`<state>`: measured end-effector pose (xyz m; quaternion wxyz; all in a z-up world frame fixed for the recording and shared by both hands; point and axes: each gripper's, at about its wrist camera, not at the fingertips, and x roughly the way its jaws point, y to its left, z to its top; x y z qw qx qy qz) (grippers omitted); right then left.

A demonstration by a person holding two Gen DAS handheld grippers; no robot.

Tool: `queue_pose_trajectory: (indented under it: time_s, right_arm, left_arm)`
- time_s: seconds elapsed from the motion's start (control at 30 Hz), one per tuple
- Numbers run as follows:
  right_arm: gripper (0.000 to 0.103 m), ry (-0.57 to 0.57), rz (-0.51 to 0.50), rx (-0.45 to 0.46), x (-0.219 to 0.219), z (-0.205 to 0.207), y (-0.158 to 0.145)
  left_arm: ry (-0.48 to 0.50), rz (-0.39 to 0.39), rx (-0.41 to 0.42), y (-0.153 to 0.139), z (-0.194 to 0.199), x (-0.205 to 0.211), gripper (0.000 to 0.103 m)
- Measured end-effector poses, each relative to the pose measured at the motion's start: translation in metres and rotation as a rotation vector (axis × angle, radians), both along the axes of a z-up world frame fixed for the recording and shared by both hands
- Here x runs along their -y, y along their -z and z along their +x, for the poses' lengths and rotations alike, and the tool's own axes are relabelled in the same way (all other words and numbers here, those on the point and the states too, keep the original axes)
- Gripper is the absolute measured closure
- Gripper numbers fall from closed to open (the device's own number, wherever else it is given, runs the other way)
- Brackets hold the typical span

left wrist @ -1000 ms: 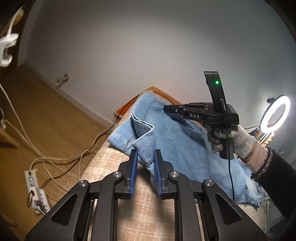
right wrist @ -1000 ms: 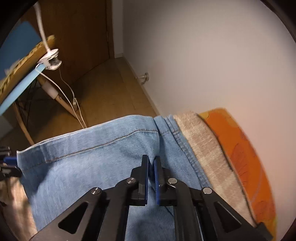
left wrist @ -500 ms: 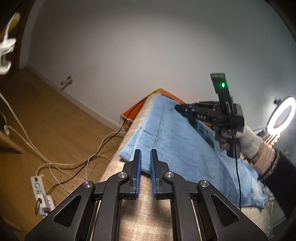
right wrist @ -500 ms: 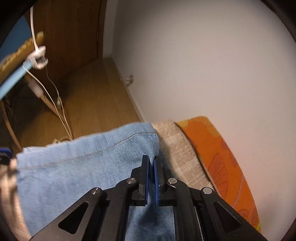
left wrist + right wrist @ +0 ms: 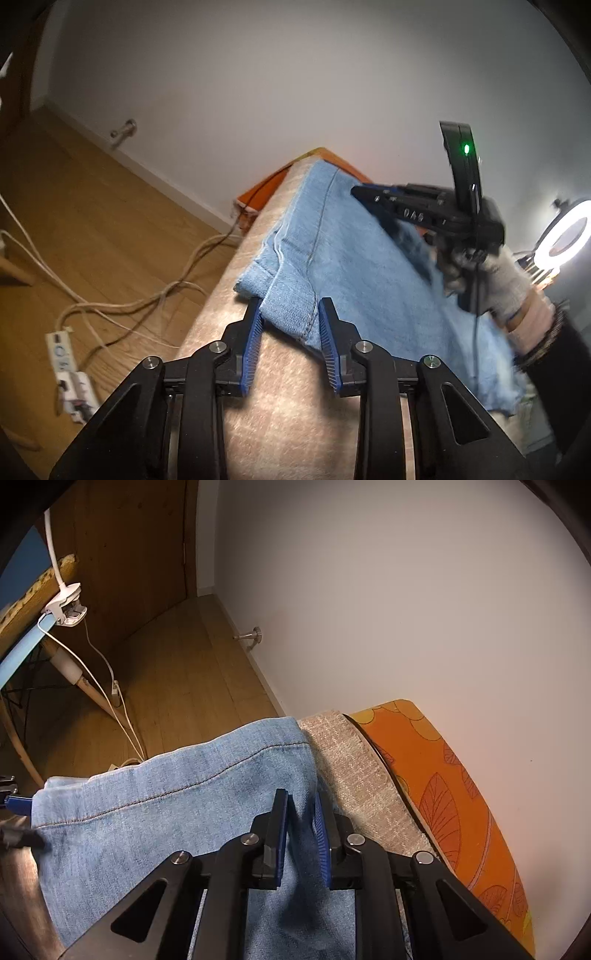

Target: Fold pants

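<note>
Light blue denim pants [image 5: 354, 258] lie folded over on a beige cloth-covered surface [image 5: 295, 406]. My left gripper [image 5: 290, 317] is open, its blue pads either side of the near corner of the pants. My right gripper [image 5: 301, 805] is open just above the denim [image 5: 166, 812] near its far hem, with a fold of fabric between the pads. The right gripper also shows in the left wrist view [image 5: 417, 206], held by a gloved hand over the far side of the pants.
An orange patterned cushion [image 5: 450, 782] lies along the white wall. Wooden floor on the left carries cables and a white power strip [image 5: 66, 373]. A ring light [image 5: 565, 240] glows at the right. A blue-topped table with a clip lamp [image 5: 62, 605] stands far left.
Both grippers have opened and let go of the pants. The lifted hem edge has come down flat onto the lower layer, and the left gripper has drawn back to the near corner.
</note>
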<state>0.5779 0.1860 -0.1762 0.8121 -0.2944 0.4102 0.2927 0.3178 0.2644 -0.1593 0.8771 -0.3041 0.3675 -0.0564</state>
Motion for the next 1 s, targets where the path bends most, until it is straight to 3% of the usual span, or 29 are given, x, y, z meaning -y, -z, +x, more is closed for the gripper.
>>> queue_pose_trajectory:
  time_s: [0.13,0.23,0.27,0.3,0.37,0.53,0.6,0.67,0.7,0.73,0.9,0.97,1.0]
  right_arm:
    - [0.099,-0.004,0.043,0.017,0.002,-0.003,-0.009]
    - [0.098,0.003,0.053,-0.025,0.007,0.002,-0.008]
    - [0.092,-0.001,0.052,-0.042,0.009,0.002,-0.008]
    - [0.072,0.001,0.056,-0.067,0.014,0.004,-0.009]
    - [0.060,-0.004,0.090,-0.079,0.027,0.003,-0.015]
    - [0.060,0.041,0.146,-0.120,0.088,0.001,-0.034]
    - [0.060,0.044,0.154,-0.132,0.117,-0.005,-0.040]
    - [0.060,0.064,0.142,-0.151,0.147,-0.011,-0.042]
    - [0.060,0.069,0.138,-0.161,0.159,-0.016,-0.041]
    - [0.060,0.076,0.131,-0.171,0.172,-0.020,-0.039]
    - [0.060,0.102,0.081,-0.180,0.197,-0.029,-0.024]
    - [0.060,0.090,0.046,-0.177,0.199,-0.034,-0.018]
    - [0.061,0.075,0.040,-0.165,0.199,-0.037,-0.018]
  left_arm:
    - [-0.040,0.009,0.093,-0.012,-0.012,-0.010,0.095]
    - [-0.057,0.024,0.081,-0.010,-0.013,-0.014,0.097]
    - [-0.063,0.006,0.061,-0.004,-0.011,-0.017,0.097]
    - [-0.067,-0.019,0.055,-0.001,-0.011,-0.021,0.097]
    - [-0.081,-0.060,0.057,0.003,-0.010,-0.028,0.097]
    - [-0.065,-0.057,0.056,0.002,-0.003,-0.026,0.095]
    - [-0.068,-0.062,0.047,0.003,-0.002,-0.026,0.085]
    - [-0.067,-0.067,0.041,0.003,-0.002,-0.025,0.065]
    - [-0.079,-0.062,0.018,0.004,0.001,-0.024,0.042]
    - [-0.100,-0.059,-0.013,0.006,0.005,-0.023,0.036]
    - [-0.076,-0.079,-0.050,0.014,0.020,-0.017,0.040]
    - [-0.061,-0.056,-0.033,0.011,0.023,-0.011,0.060]
    - [-0.059,-0.048,-0.026,0.010,0.023,-0.010,0.077]
